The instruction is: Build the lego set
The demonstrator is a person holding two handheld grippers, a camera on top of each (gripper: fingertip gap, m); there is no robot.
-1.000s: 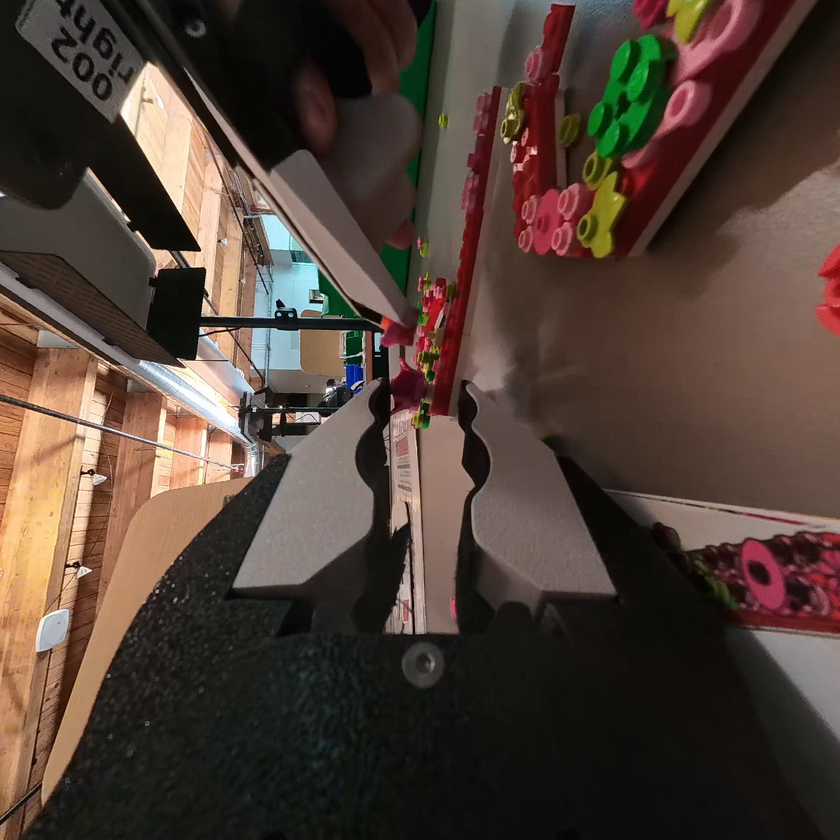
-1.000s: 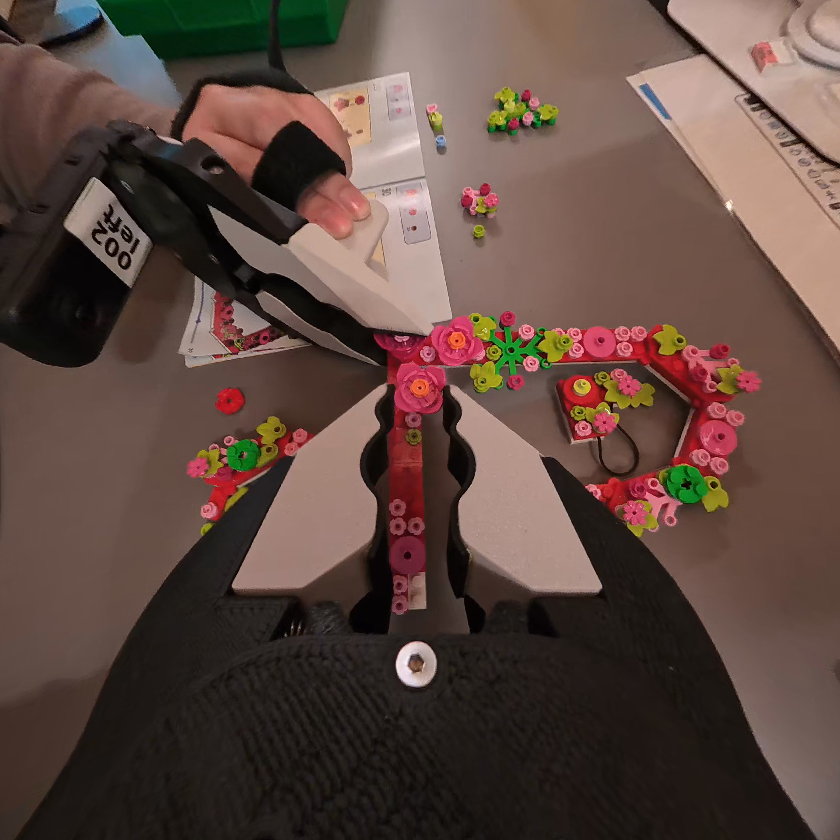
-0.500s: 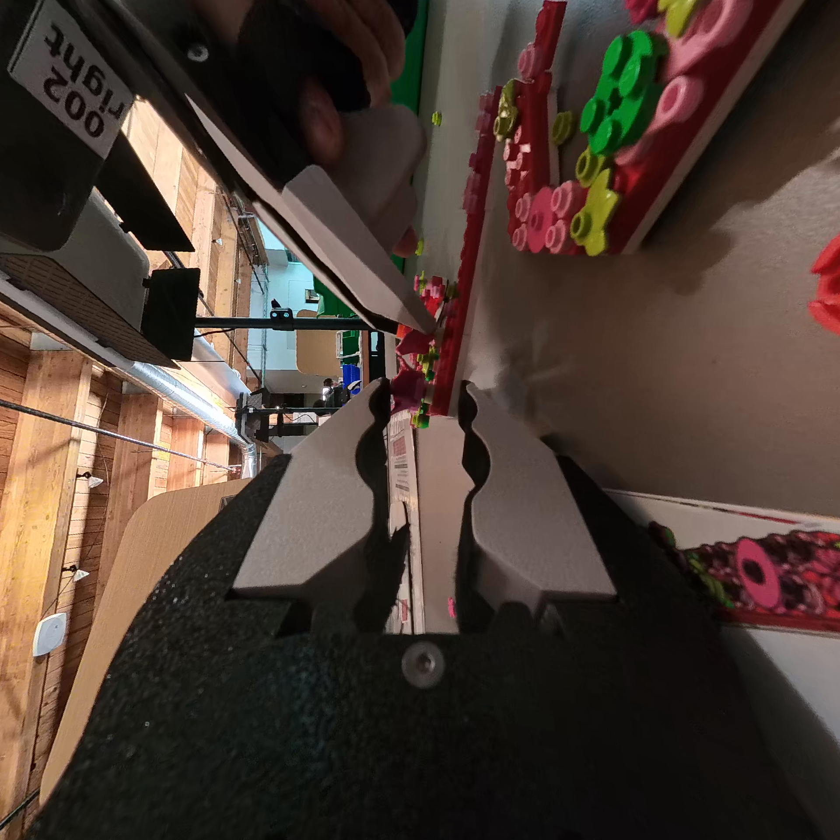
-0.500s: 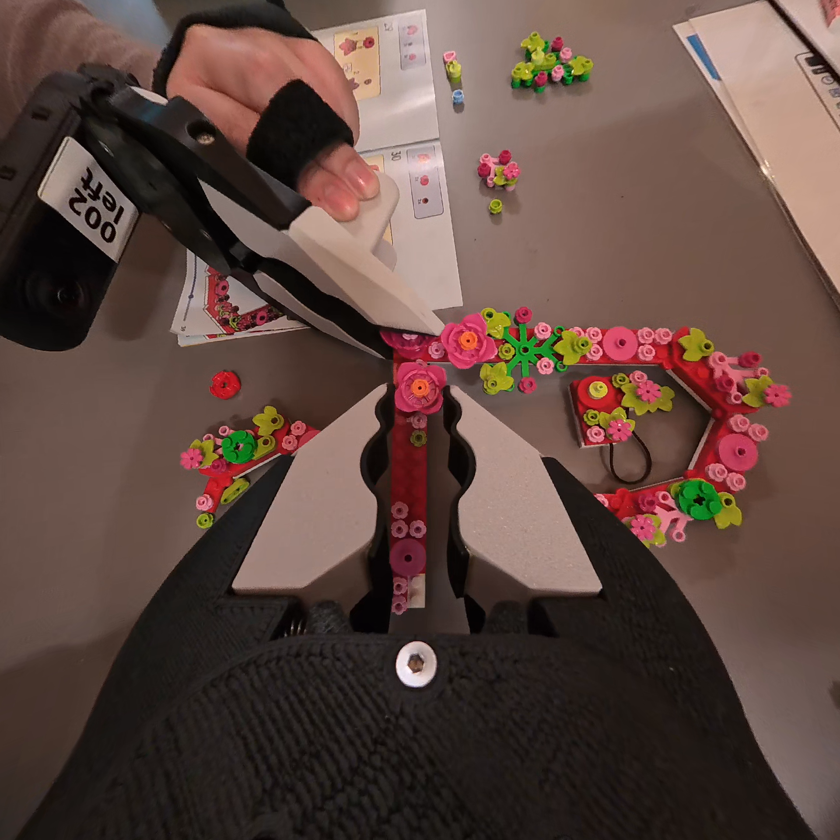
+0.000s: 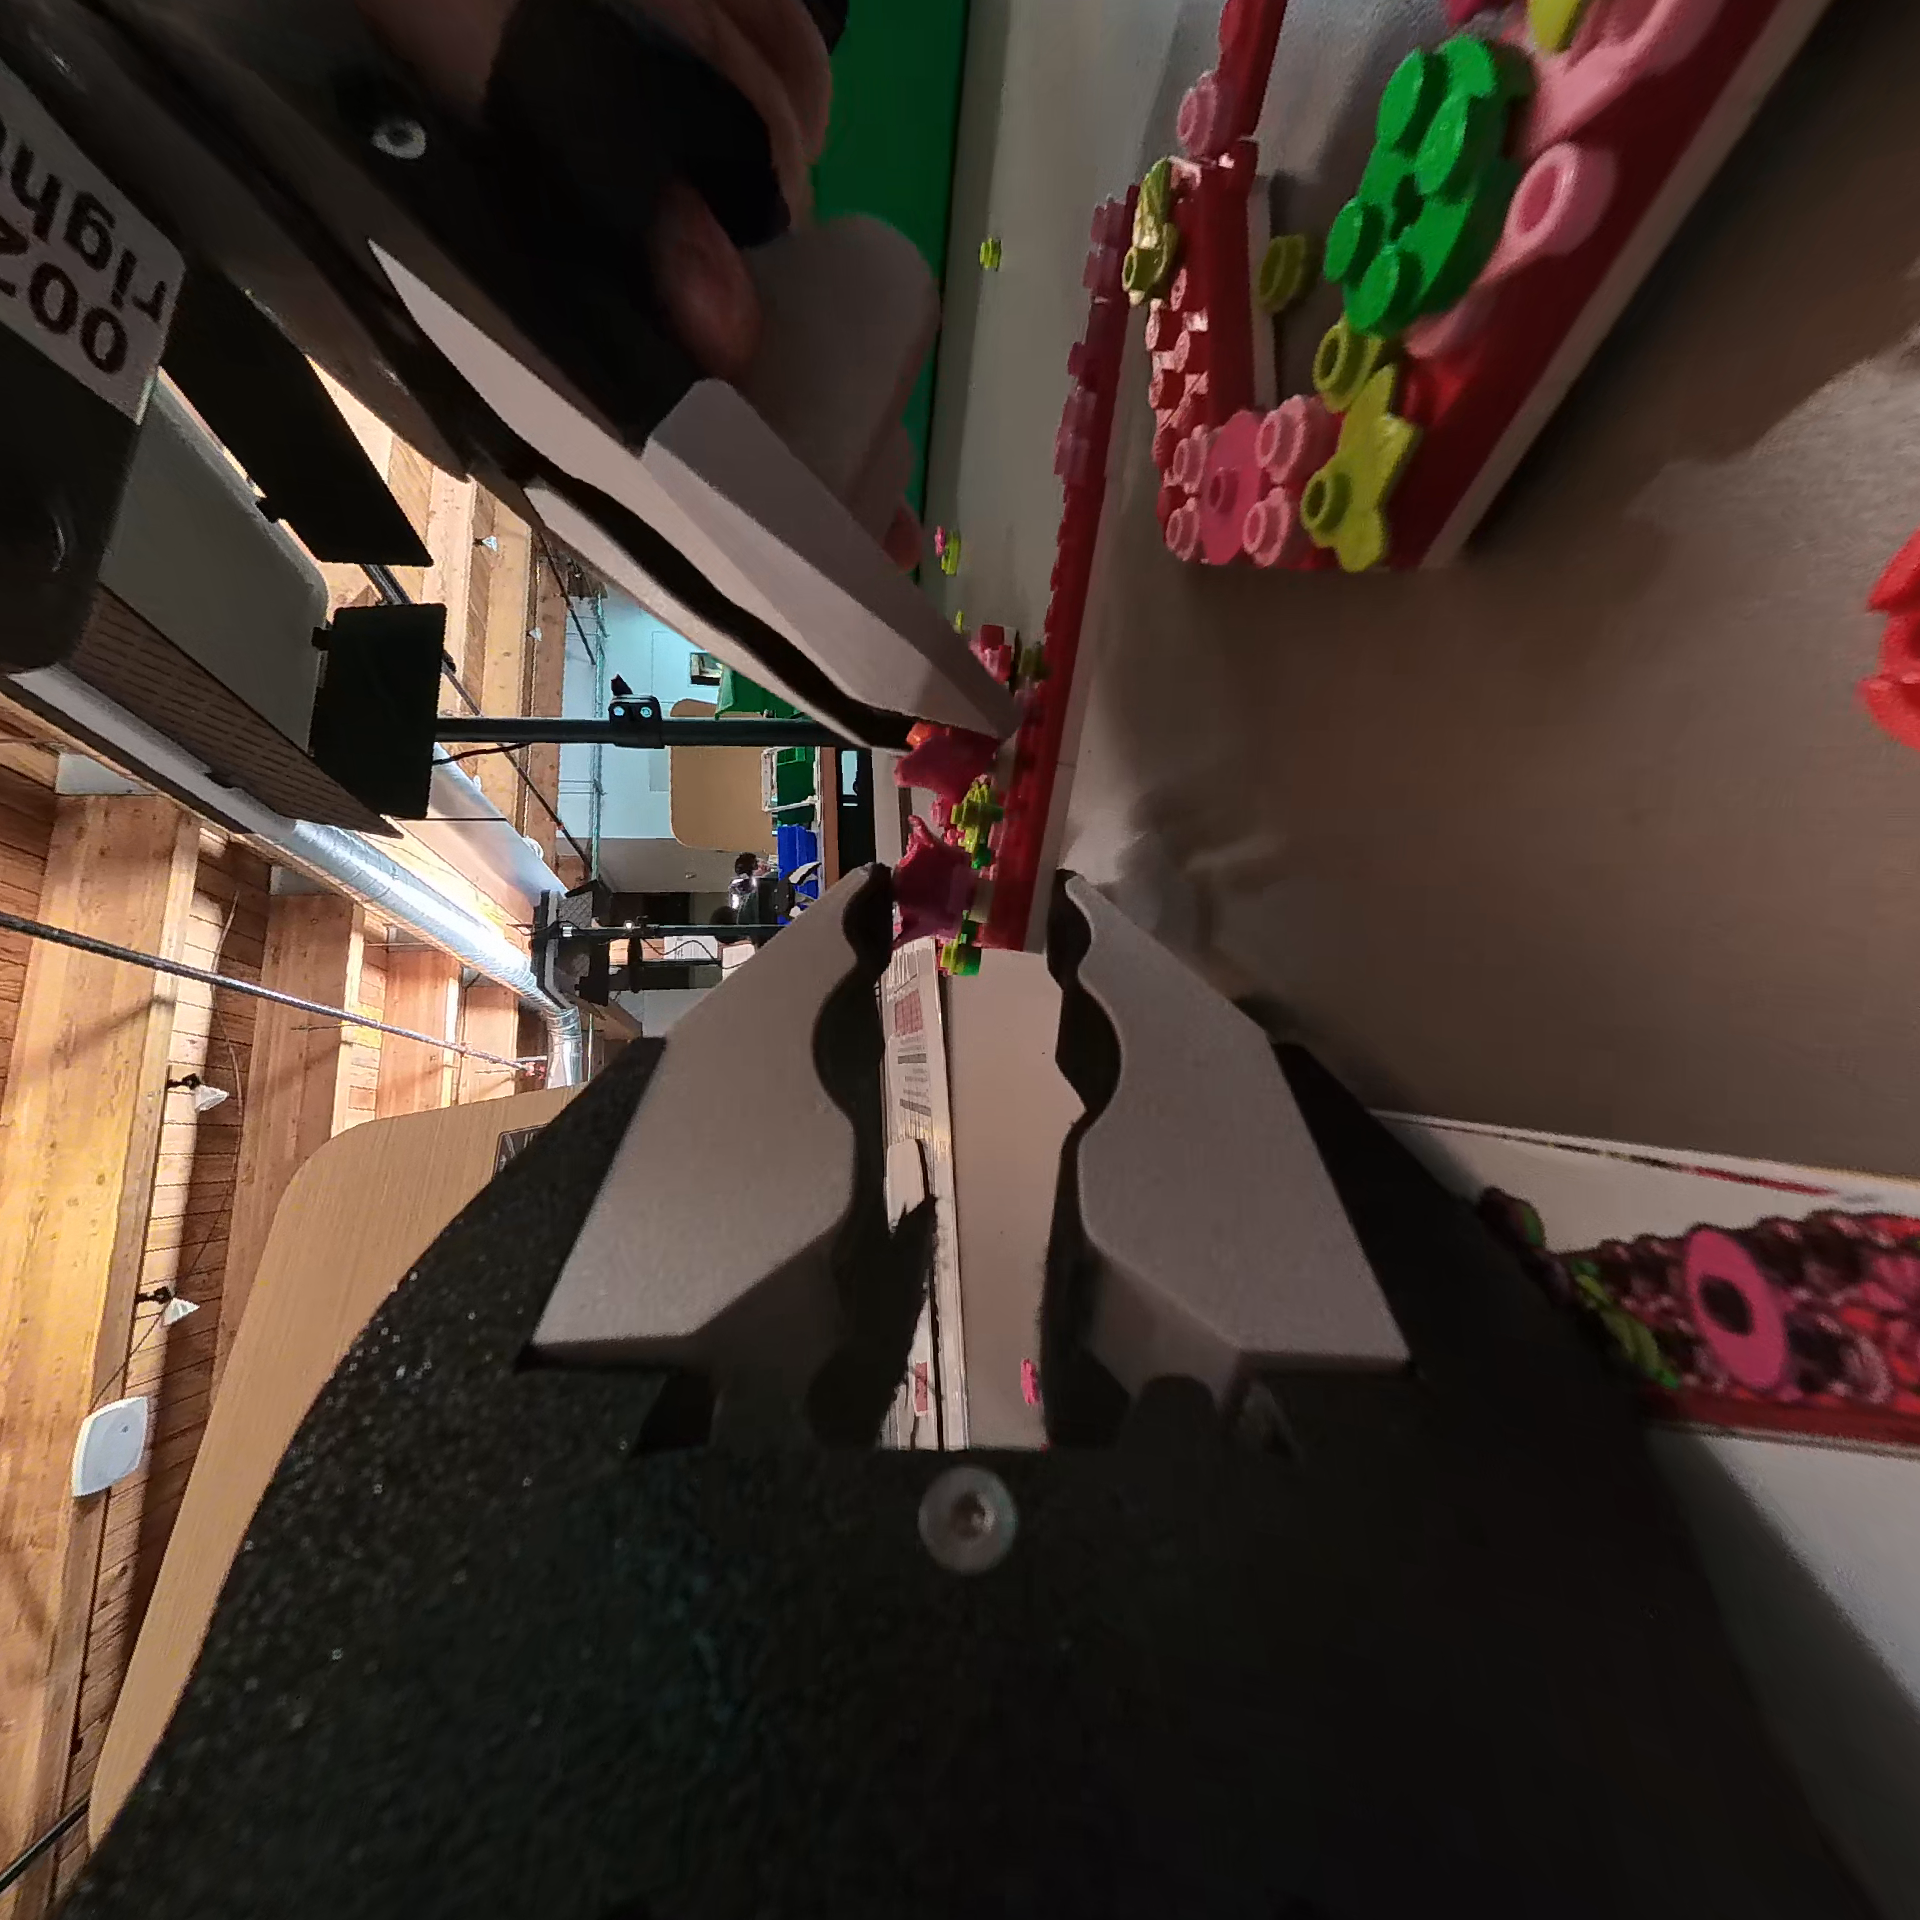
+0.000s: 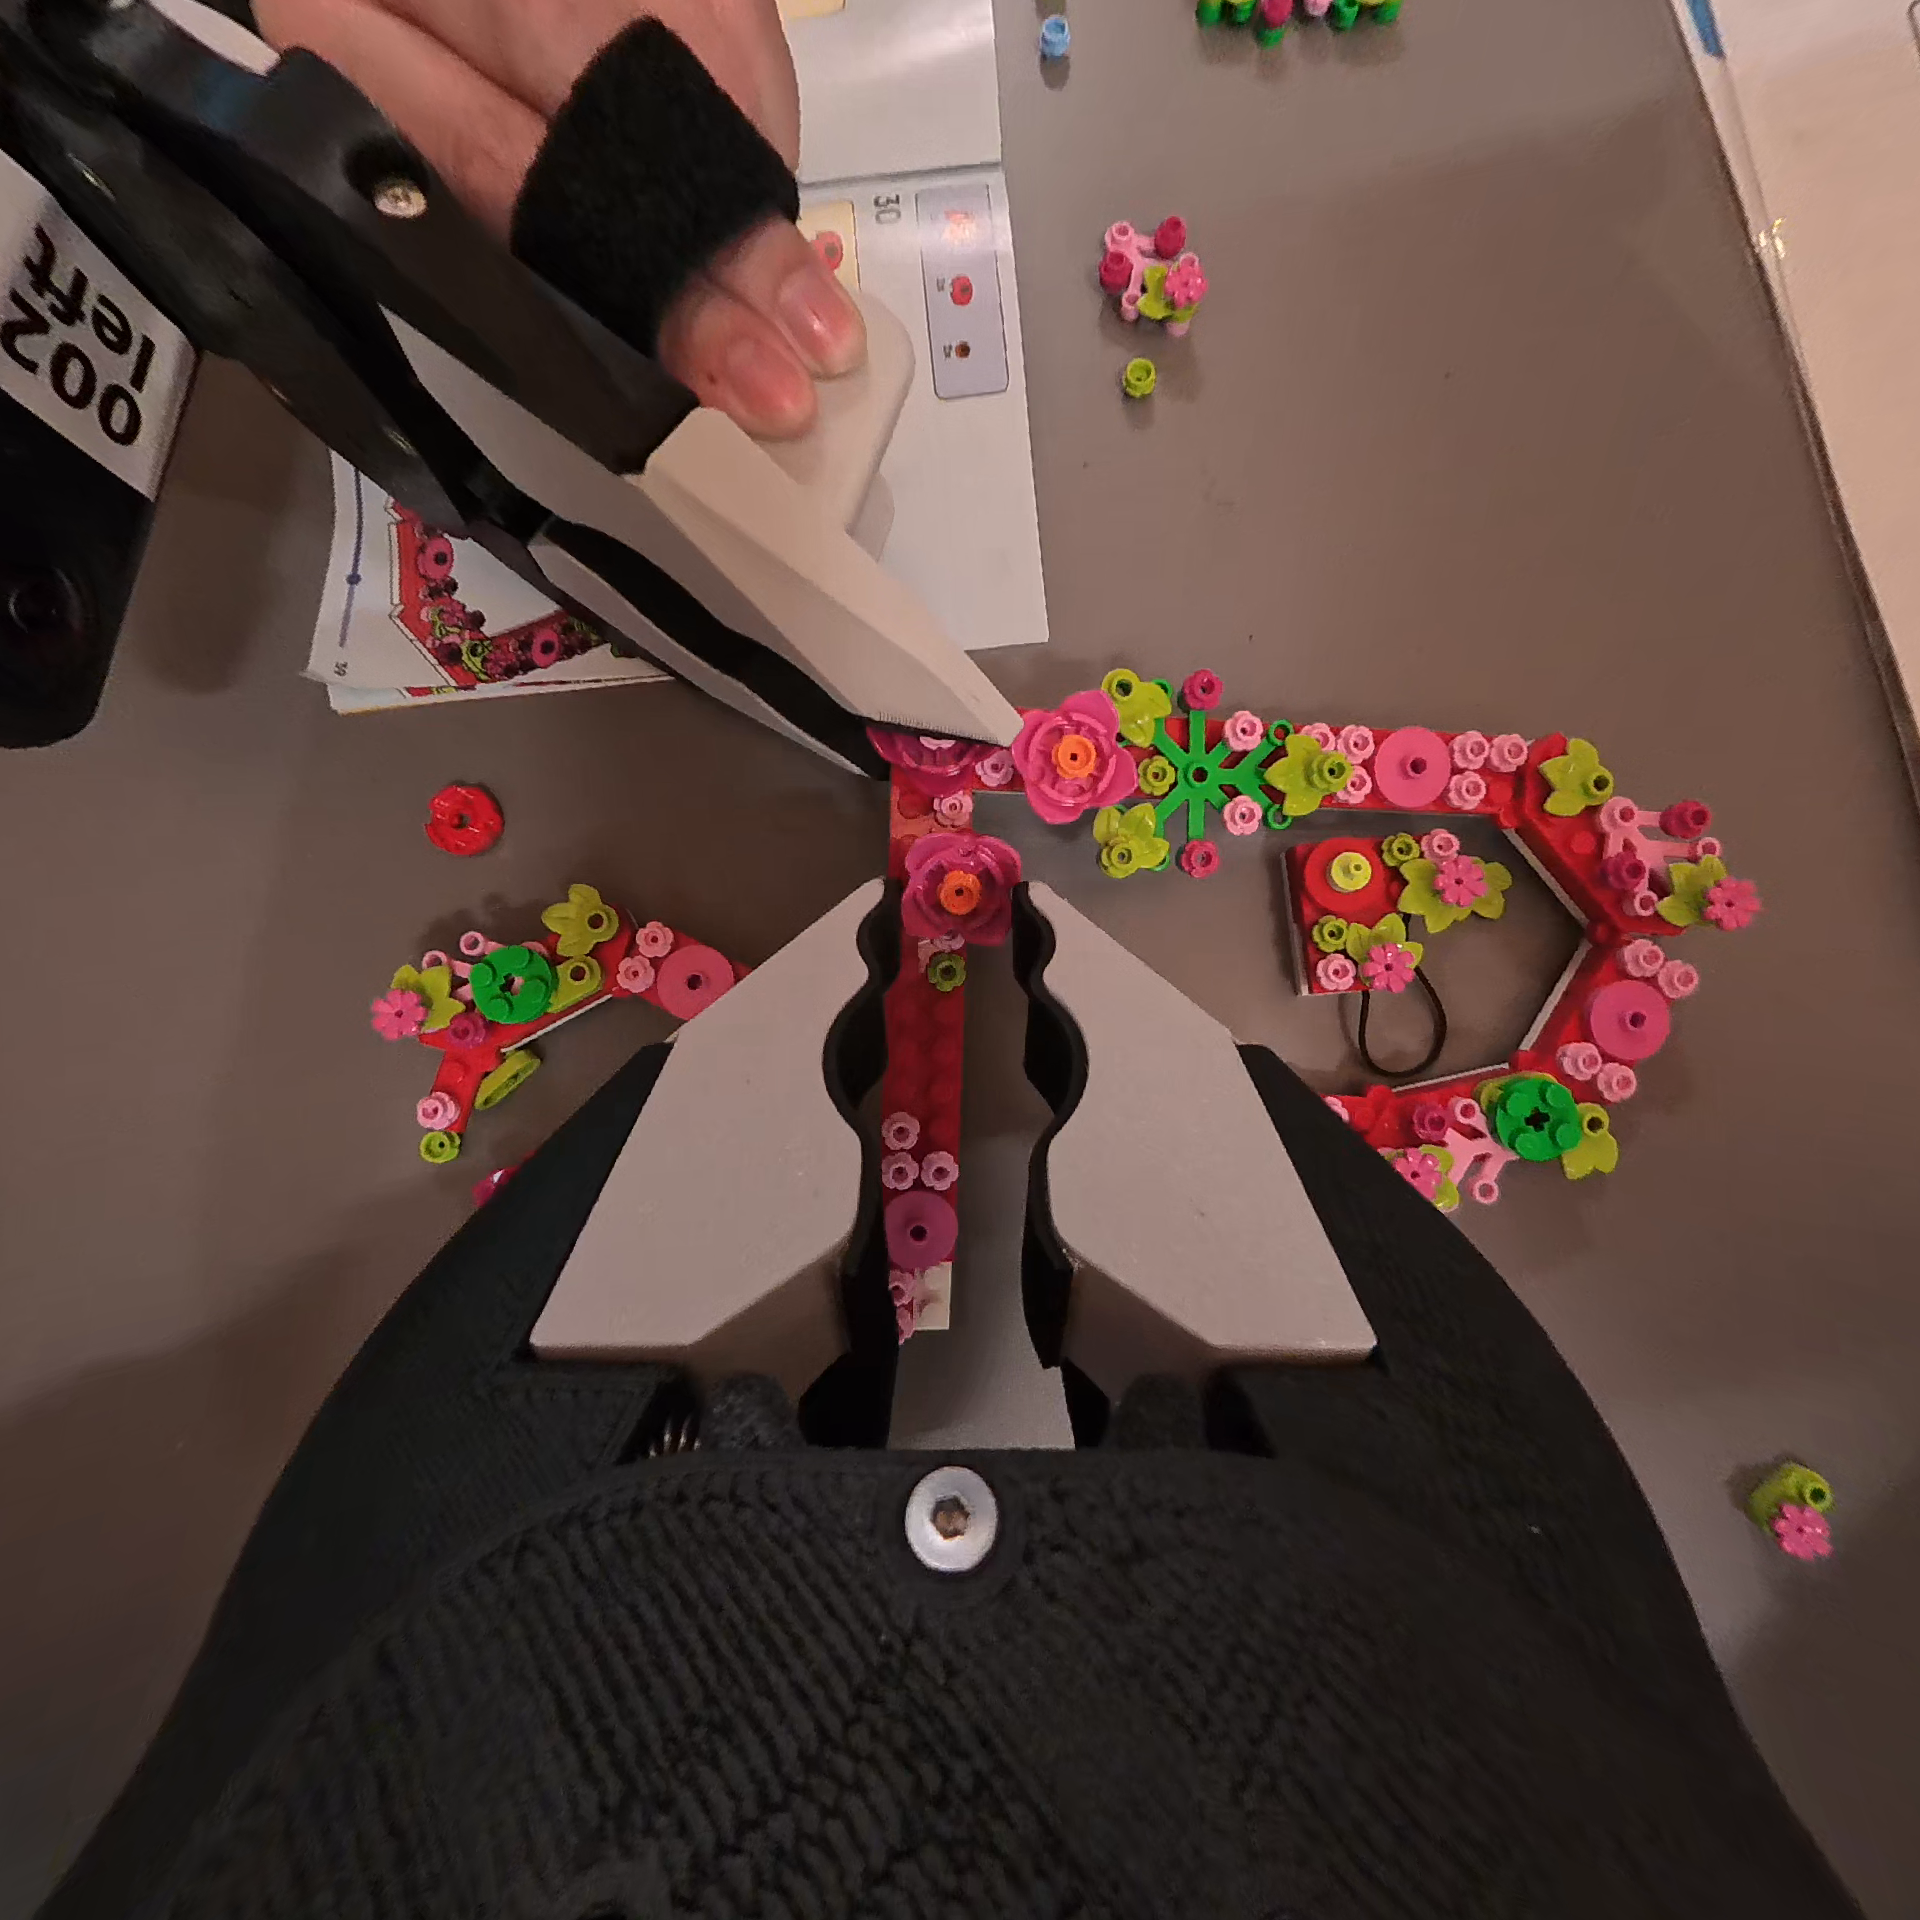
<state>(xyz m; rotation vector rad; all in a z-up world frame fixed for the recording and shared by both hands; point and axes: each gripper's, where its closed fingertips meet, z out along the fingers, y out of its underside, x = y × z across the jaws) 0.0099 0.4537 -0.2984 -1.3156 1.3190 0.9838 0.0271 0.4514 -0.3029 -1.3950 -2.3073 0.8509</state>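
Straddling the lower red strip of the lego frame [image 6: 1413,774], the right gripper [image 6: 954,896] points forward along the grey table [image 6: 1455,468] with its two grey fingers [image 6: 727,1122] set narrowly apart. The strip runs lengthwise through the gap; the left-hand finger lies against its edge, while a sliver of table shows between the strip and the other finger, so a firm clamp cannot be confirmed. A magenta flower with an orange centre [image 6: 958,888] sits on the strip just between the fingertips.

The left gripper [image 6: 940,732] reaches in from the upper left, held by a hand [image 6: 582,156] in a black fingerless glove. Its tips meet the frame's corner, next to a second pink flower [image 6: 1072,756]. In the left wrist view the frame's corner [image 5: 1023,831] stands edge-on between that gripper's fingertips [image 5: 971,899]; the fingers are narrowly apart, and whether they press on the corner cannot be told.

The frame itself is a red, flower-studded outline lying flat, open on its lower left. Inside it rest a small red block with flowers [image 6: 1382,914] and a black rubber band [image 6: 1397,1029]. A separate decorated segment [image 6: 540,987] lies left of the right gripper, and a loose red round piece [image 6: 463,819] lies above that segment. An instruction booklet [image 6: 935,416] lies open under the left gripper, with small clusters of pieces [image 6: 1151,272] farther back.
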